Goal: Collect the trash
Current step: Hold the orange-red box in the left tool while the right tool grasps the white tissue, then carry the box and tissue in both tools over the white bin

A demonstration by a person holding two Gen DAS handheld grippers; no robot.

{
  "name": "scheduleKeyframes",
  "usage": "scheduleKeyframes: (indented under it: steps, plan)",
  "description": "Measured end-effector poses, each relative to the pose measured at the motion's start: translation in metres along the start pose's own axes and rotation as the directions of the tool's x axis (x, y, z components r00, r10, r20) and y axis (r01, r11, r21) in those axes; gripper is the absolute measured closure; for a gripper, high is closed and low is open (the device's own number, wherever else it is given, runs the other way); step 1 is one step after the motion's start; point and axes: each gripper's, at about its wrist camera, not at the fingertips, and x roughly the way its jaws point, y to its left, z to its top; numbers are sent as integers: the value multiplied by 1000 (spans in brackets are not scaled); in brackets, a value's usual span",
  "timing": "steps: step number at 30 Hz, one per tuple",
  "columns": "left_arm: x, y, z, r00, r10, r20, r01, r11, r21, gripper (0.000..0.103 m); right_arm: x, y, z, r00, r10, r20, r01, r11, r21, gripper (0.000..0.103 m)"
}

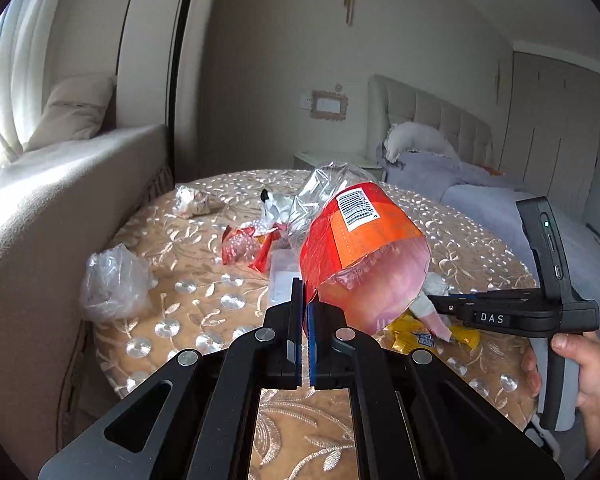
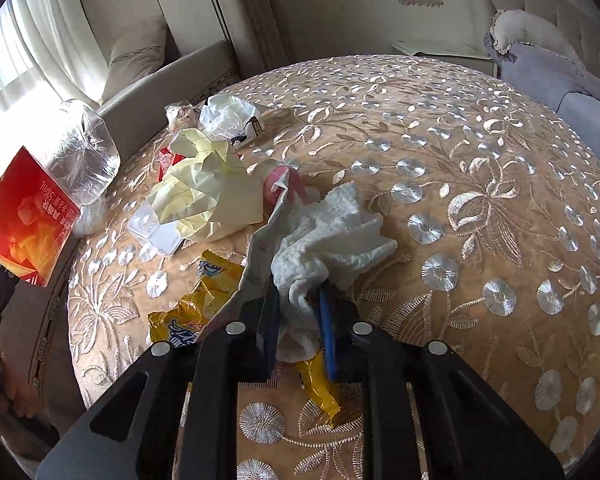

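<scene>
My left gripper [image 1: 305, 307] is shut on the edge of an orange and clear plastic bag [image 1: 360, 240] and holds it up above the round table [image 1: 204, 280]; the bag also shows at the left of the right wrist view [image 2: 40, 208]. My right gripper [image 2: 300, 300] is shut on a crumpled white tissue [image 2: 332, 232] over a yellow wrapper [image 2: 196, 304]; it shows from the side in the left wrist view [image 1: 436, 300]. Crumpled pale yellow paper [image 2: 208, 192], a pink scrap [image 2: 280, 184] and white paper [image 2: 228, 116] lie on the table beyond.
A clear plastic bag [image 1: 112, 280], red wrappers [image 1: 244, 244] and a foil wrapper [image 1: 192, 200] lie on the embroidered cloth. A beige sofa [image 1: 52, 208] borders the table on the left. A bed [image 1: 460, 168] stands at the back right.
</scene>
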Motion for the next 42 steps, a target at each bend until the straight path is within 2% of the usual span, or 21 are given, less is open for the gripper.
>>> scheduleKeyframes:
  steps: [3, 6, 9, 16, 21, 25, 31, 34, 42]
  plan:
    - [-3, -2, 0, 1000, -1, 6, 1, 1000, 4, 102, -28, 6, -3, 994, -8, 105, 11, 999, -31, 91]
    - [-8, -7, 0, 1000, -9, 13, 9, 1000, 13, 102, -66, 10, -7, 973, -52, 224, 68, 995, -67, 91]
    - [-11, -16, -2, 999, -37, 17, 36, 999, 19, 102, -98, 9, -15, 954, -89, 288, 116, 990, -81, 91]
    - [-18, -60, -17, 992, -128, -3, 128, 989, 79, 102, -150, -3, -56, 921, -163, 354, 195, 979, -57, 91]
    - [-27, -101, -35, 973, -227, -41, 231, 966, 121, 102, -180, -13, -95, 896, -226, 382, 256, 966, -29, 91]
    - [-35, -138, -50, 948, -310, -77, 319, 935, 154, 102, -202, -25, -126, 882, -276, 382, 300, 954, -4, 91]
    - [-47, -196, -79, 896, -422, -139, 444, 870, 217, 102, -228, -46, -172, 864, -347, 365, 349, 935, 62, 91]
    - [-49, -224, -99, 866, -460, -195, 498, 832, 246, 102, -240, -56, -196, 846, -401, 350, 394, 914, 94, 91]
    - [-40, -290, -153, 766, -526, -369, 628, 734, 257, 102, -263, -87, -252, 829, -483, 282, 444, 875, 194, 91]
